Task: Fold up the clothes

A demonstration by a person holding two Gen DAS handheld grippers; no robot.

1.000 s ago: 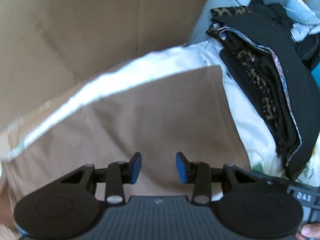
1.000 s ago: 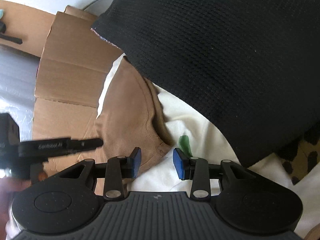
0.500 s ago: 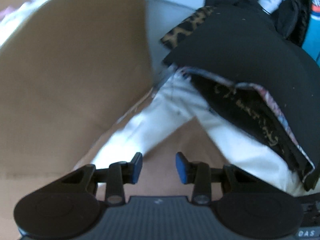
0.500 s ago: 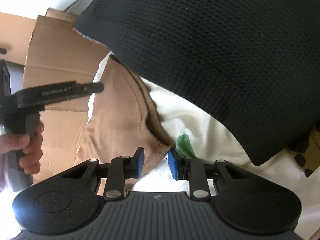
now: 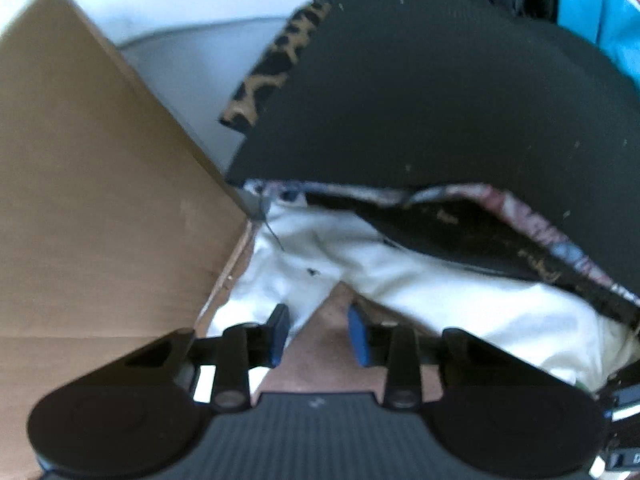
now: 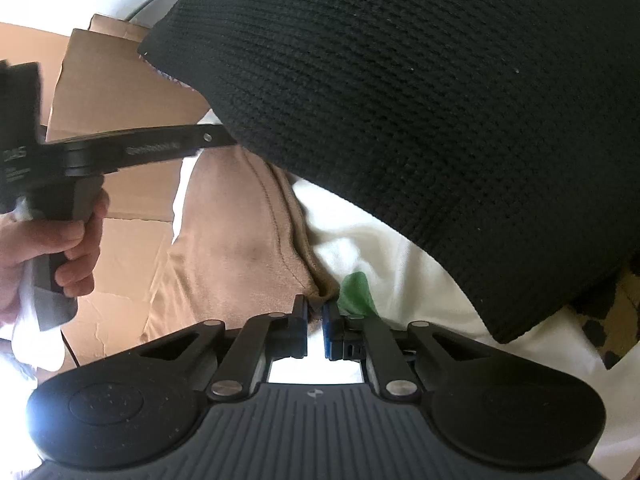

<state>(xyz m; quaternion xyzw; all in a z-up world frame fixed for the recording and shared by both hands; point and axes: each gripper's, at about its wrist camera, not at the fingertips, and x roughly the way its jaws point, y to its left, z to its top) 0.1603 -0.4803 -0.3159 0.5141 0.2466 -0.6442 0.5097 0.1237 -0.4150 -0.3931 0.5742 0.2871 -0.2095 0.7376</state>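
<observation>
**Corners of the tan garment being taken up**

Clothing fills both views: we see a black waffle-knit garment [image 6: 420, 120] heaped over a leopard-print piece [image 5: 276, 64], with a white cloth [image 5: 460, 304] spread beneath and flattened cardboard [image 5: 88, 200] at the left. On the white cloth lies the thing we are folding, the tan garment [image 6: 232, 240], stretching from the cardboard side down toward us.

We judge that the step in hand is the pick-up before a fold. Our right gripper [image 6: 315, 312] is closing, its pads nipped on the seamed corner of the tan cloth beside a small green patch [image 6: 356, 288]. Our left gripper [image 5: 316, 336] is closing too, but its blue pads stand apart, a tan corner lying between them and not yet pressed.

The next move, as we read it, calls for the left pads to finish biting that corner, then for both hands to lift together and carry the edge over, keeping the cloth taut and clear of the black heap that overhangs it.

Only the right wrist view shows the person's hand [image 6: 60, 248] gripping the left tool's handle and the long run of the tan garment. Only the left wrist view shows the patterned lining edge [image 5: 540, 216] under the black garment and a turquoise thing [image 5: 588, 20] at the far right
</observation>
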